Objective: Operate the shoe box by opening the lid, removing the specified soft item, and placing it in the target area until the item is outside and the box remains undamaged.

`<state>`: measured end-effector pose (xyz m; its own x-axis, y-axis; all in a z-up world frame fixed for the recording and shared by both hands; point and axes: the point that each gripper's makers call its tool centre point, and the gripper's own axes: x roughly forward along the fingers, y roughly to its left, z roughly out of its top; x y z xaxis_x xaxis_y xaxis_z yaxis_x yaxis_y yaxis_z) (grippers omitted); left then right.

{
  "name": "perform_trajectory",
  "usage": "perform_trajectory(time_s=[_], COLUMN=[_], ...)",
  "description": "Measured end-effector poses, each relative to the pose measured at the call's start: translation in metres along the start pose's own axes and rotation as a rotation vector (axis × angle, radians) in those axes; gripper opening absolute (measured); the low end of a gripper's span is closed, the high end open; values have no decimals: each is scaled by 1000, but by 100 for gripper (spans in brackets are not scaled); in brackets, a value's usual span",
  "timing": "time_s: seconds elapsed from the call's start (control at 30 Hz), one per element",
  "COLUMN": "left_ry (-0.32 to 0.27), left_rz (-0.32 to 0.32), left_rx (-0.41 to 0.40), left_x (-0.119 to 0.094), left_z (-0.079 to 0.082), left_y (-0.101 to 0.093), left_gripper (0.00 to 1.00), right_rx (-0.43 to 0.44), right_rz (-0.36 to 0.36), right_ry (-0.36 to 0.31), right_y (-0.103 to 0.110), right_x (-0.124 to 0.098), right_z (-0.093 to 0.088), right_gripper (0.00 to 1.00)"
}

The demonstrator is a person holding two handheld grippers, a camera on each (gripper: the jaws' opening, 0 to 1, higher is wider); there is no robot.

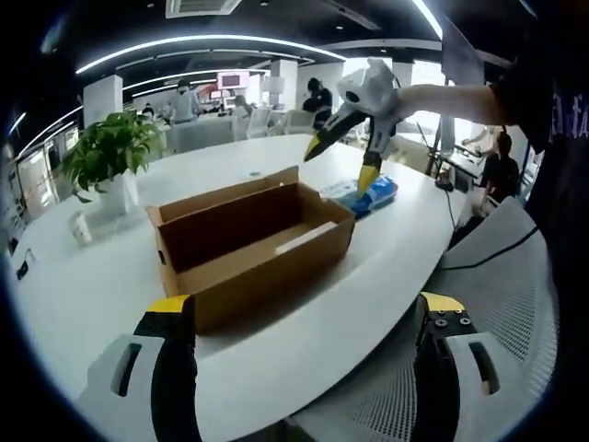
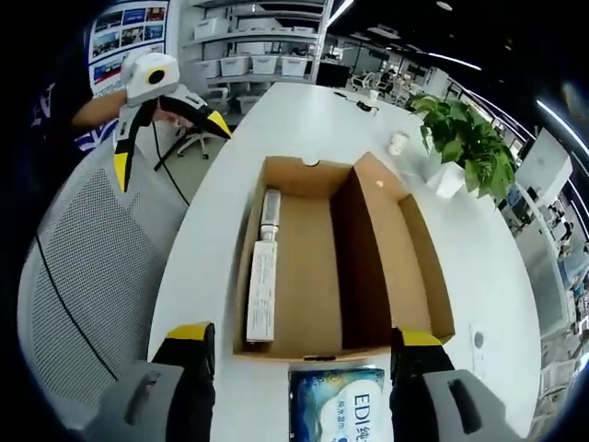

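The brown cardboard shoe box [image 1: 248, 244] lies open on the white table, its lid flap [image 2: 405, 249] folded back along one long side. Inside lies a long white carton with a tube [image 2: 264, 276]. A blue soft pack [image 2: 336, 405] rests on the table just outside the box's short end, between the wide-apart jaws of my right gripper [image 2: 304, 368], which is open. In the left gripper view the right gripper [image 1: 340, 163] hovers just above the blue pack [image 1: 373, 195]. My left gripper [image 1: 304, 368] is open, back from the box over the table's edge, and seen as [image 2: 170, 147].
A potted plant [image 1: 110, 152] and a small white cup [image 1: 81, 227] stand beyond the box. A white mesh chair [image 1: 497, 304] sits against the curved table edge [image 1: 386, 304]. A person's sleeve is at the right. Desks and people fill the far room.
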<state>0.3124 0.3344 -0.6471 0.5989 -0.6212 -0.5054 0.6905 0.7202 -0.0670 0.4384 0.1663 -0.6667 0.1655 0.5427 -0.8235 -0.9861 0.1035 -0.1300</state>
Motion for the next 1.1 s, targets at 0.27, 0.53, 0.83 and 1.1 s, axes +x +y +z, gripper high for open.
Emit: perform_trajectory(time_s=[0.27,0.53,0.83,1.1], left_ry=[-1,5,11,4], left_rz=[-1,-10,0,7], left_rx=[1,7,-2,-9], left_x=[-1,0,-2,-2], left_z=[1,1,-3,-2], left_y=[0,-3,-1,0], left_gripper=[99,99,99,99], right_rx=[-4,-45,-77,-55], right_rz=[18,48,98,146], right_ry=[17,40,72,95], right_y=[-3,0,4,8], right_x=[11,29,47,61], right_z=[-4,-7,-11,-15], right_gripper=[74,68,64,62])
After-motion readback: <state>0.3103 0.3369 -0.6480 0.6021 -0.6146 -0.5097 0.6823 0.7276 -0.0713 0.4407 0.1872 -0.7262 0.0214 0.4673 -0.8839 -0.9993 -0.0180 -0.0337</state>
